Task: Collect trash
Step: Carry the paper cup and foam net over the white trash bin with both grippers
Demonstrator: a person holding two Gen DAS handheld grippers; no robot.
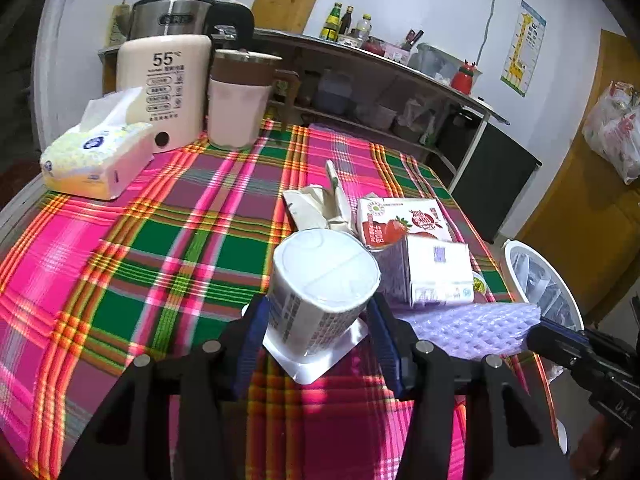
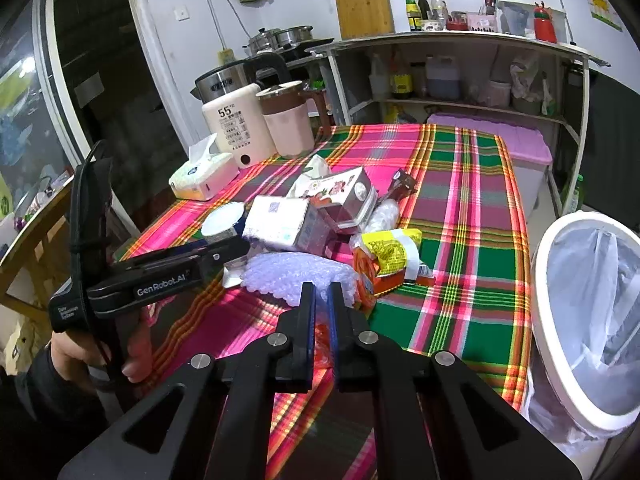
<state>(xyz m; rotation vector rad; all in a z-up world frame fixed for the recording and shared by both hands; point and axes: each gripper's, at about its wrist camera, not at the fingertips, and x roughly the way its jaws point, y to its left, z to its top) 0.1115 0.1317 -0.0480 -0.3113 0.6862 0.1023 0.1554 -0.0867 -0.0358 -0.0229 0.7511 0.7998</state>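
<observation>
1. Left wrist view: The left gripper (image 1: 318, 316) has its two fingers on each side of a white cup (image 1: 320, 284). The cup is upside down, with its wide square rim on the checked tablecloth (image 1: 160, 240). The blue pads (image 1: 256, 328) sit right at the cup's sides, but I cannot tell if they press on it.
2. Just behind the cup lie a strawberry milk carton (image 1: 400, 220), a white carton (image 1: 436, 276) and some crumpled paper (image 1: 320, 204). They all touch each other in one pile.
3. To the right of the cup lies a purple foam net (image 1: 472, 328). The right gripper (image 1: 536, 332) pokes in from the right, and its tip is at the net's edge.
4. Past the table edge on the right stands a white trash bin (image 1: 516, 280) with a clear bag in it.
5. Far back on the table are a tissue pack (image 1: 96, 156), a cream water heater (image 1: 168, 88) and a pink jug (image 1: 240, 104) (all well apart from the trash pile).
6. Right wrist view: The right gripper (image 2: 321, 292) is squeezed onto the near edge of the purple foam net (image 2: 296, 276). Only a thin gap shows between its fingers.
7. The left gripper (image 2: 236, 240) reaches in from the left to the white cup (image 2: 222, 224).
8. An orange and yellow wrapper (image 2: 384, 260) lies just right of the net. The trash bin (image 2: 576, 320) stands at the right, beside the table.
</observation>
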